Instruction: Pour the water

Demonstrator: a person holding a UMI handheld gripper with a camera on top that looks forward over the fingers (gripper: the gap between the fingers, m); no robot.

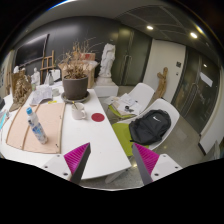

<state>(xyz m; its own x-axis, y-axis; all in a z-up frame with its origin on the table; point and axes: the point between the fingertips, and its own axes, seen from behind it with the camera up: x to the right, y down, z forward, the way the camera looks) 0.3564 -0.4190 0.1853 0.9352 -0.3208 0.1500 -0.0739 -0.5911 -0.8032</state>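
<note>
1. No part of the pouring appeared to have been begun: the gripper (110,160) was held well back from the white table (95,140), its fingers spread apart with nothing between them.
2. The task's bottle (36,126), a clear plastic one with a blue label, was seen upright near the table's left edge, on a pale wooden board (30,135). It was judged that the approach, the grasp and the pour were all left to do.
3. A small white cup (78,110) was seen towards the middle of the tabletop, with a flat red disc (98,117) just beside it; whether the cup was the receiving vessel could not be told.
4. A round dark pot of dried branches (75,84) was noted near the far edge.
5. A soft black backpack (150,127) was seen on a smooth white chair (170,112) beyond the table's right edge.
6. The magenta pads (76,157) looked flat and matte.
</note>
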